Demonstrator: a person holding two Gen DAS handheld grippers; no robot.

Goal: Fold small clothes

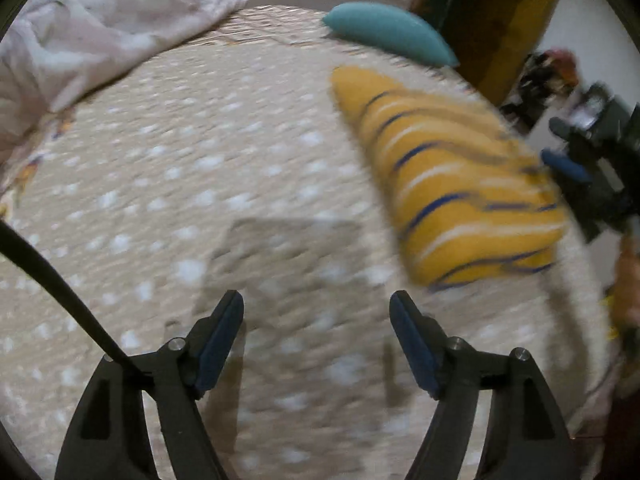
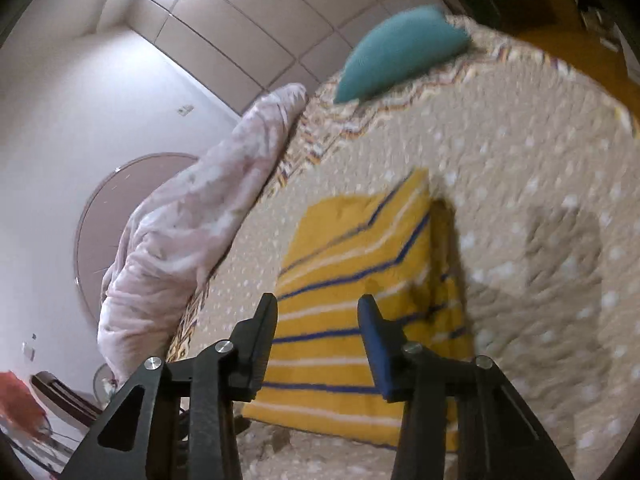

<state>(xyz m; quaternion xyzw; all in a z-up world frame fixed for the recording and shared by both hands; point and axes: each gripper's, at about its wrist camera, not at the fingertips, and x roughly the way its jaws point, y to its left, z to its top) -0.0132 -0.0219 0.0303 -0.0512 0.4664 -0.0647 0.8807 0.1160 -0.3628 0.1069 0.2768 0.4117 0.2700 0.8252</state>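
Note:
A folded yellow garment with blue and white stripes [image 1: 460, 184] lies on the beige dotted bedspread [image 1: 200, 160] at the right of the left wrist view. My left gripper [image 1: 316, 300] is open and empty above bare bedspread, left of the garment. In the right wrist view the garment [image 2: 352, 280] lies just ahead of my right gripper [image 2: 318, 304], which is open with nothing between its fingers. The right gripper also shows at the right edge of the left wrist view [image 1: 568, 152], beside the garment's edge.
A teal cushion [image 1: 388, 32] lies at the far side of the bed, also in the right wrist view [image 2: 400, 48]. A crumpled pale pink blanket [image 1: 100, 28] is heaped at the far left. Dark furniture [image 1: 488, 16] stands behind the bed.

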